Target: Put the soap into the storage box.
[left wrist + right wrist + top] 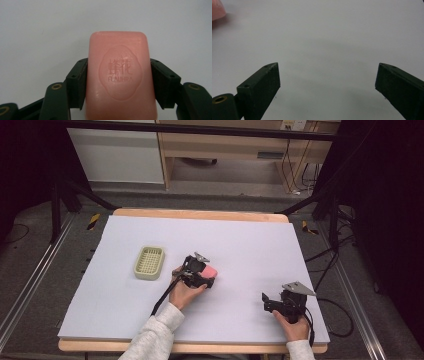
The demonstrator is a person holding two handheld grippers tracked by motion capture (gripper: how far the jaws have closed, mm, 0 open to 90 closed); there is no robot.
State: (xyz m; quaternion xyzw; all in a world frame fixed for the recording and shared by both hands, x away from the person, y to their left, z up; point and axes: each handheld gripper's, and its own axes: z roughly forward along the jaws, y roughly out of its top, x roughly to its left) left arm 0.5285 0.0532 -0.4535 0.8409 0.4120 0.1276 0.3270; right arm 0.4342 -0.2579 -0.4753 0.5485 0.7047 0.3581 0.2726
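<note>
Left gripper (119, 82) clamped on the pink soap bar (120, 75) (stamped face up), mid-table, with the green soap dish (149, 262) at its 9 o'clock. Right gripper (327, 90) spread wide, holding nothing, at the soap's 4 o'clock.

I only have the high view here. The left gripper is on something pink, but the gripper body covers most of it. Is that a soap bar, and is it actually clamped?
Observer: Yes, the left gripper has both pads pressed on the long sides of a pink soap bar.
Operator: Any marking on it?
Observer: An embossed emblem with characters faces the camera.
Operator: And the right gripper?
Observer: The right gripper is open, with bare table between its jaws.
</note>
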